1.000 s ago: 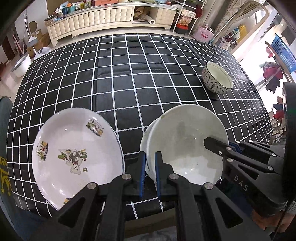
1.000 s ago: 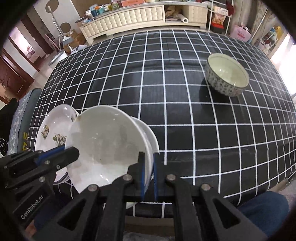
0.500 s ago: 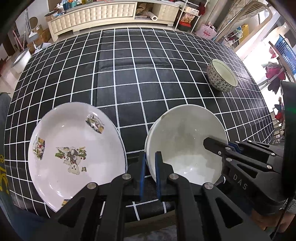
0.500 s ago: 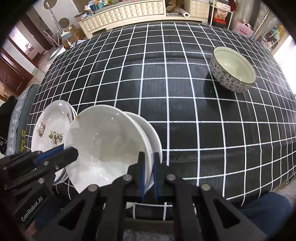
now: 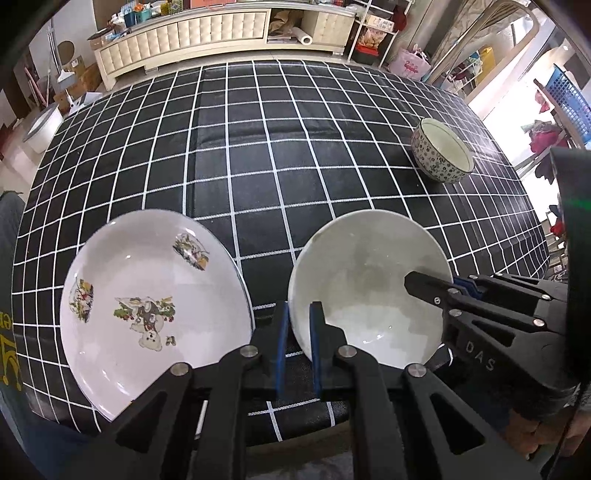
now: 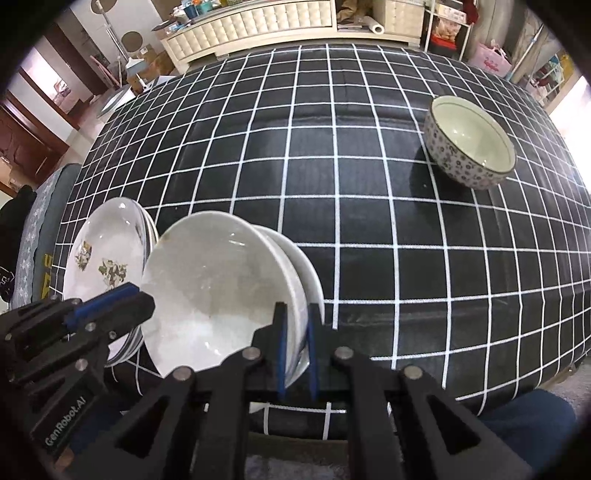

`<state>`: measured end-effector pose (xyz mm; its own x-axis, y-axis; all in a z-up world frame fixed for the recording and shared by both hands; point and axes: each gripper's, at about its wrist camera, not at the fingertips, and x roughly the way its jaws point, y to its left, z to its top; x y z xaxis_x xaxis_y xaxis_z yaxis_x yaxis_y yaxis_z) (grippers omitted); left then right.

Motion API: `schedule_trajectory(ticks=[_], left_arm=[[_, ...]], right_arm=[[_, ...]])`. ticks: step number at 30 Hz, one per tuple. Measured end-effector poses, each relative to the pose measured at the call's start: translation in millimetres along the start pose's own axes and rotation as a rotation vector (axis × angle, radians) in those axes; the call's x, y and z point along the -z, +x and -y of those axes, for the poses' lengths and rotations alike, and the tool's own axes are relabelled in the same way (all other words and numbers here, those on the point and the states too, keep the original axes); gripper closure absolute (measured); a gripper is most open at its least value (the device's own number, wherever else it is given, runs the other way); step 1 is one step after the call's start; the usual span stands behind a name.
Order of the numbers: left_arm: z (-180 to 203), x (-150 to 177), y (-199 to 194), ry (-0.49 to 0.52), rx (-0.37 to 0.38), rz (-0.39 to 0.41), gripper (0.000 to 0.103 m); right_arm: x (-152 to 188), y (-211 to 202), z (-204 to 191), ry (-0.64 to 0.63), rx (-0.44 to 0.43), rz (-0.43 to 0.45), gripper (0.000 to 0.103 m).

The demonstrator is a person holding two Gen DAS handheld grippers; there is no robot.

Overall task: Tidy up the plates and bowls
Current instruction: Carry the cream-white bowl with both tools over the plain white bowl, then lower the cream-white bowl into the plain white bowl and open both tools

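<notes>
A plain white bowl [image 5: 365,295] [image 6: 218,291] hangs near the table's front edge, nested over a second white bowl [image 6: 308,266] whose rim shows beneath it. My left gripper [image 5: 297,332] is shut on its left rim, and my right gripper [image 6: 295,343] is shut on its right rim. Each gripper shows in the other's view: the right gripper [image 5: 439,291] and the left gripper [image 6: 110,302]. A white plate with cartoon prints [image 5: 147,306] [image 6: 103,258] tops a plate stack just left of the bowls. A patterned bowl [image 5: 443,157] [image 6: 469,144] stands alone at the far right.
The table wears a black cloth with a white grid [image 5: 258,147] [image 6: 295,147]. Its front edge lies just under the grippers. A person's leg in blue trousers [image 6: 524,417] is below the edge. A cream sideboard [image 5: 184,33] stands beyond the far side.
Both grippers have stayed shut on the white bowl. The bowl has settled over the one beneath, whose rim no longer shows in the left wrist view.
</notes>
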<state>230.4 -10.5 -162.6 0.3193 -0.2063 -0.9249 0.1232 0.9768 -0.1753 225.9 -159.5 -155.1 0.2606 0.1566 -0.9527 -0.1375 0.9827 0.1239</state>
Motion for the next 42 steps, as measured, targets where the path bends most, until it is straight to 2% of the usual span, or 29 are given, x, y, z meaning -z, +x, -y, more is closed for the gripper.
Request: schedule_trajectory(ticks=[6,8,10,14,24,31,38,42], left_arm=[[3,-1,-10,0.021,0.015,0.028,0.094],[4,0,-12,0.025,0.017,0.034,0.094],[4,0,-13,0.025,0.019,0.038,0.094],[4,1,-16,0.029,0.031,0.050,0.094],[15,-4,-42,0.053,0.032,0.115,0.086],[35,-14,-68,0.090,0.049,0.185,0.074],[61,-30,-88,0.139,0.044,0.250,0.069],[74,-42,-97,0.154,0.035,0.296,0.059]], right_arm=[[1,-2,-8,-0.025,-0.001,0.007,0.067],[1,-6,-12,-0.044,0.048,0.030,0.042],[1,-12,-13,-0.055,0.072,0.064,0.038],[-2,-22,-5,-0.027,0.057,0.084,0.037],[-6,-61,10,0.008,0.068,0.171,0.036],[-8,-93,18,0.010,0.075,0.243,0.036],[-15,-122,30,-0.001,0.093,0.310,0.036],[-21,-136,43,-0.001,0.104,0.339,0.035]])
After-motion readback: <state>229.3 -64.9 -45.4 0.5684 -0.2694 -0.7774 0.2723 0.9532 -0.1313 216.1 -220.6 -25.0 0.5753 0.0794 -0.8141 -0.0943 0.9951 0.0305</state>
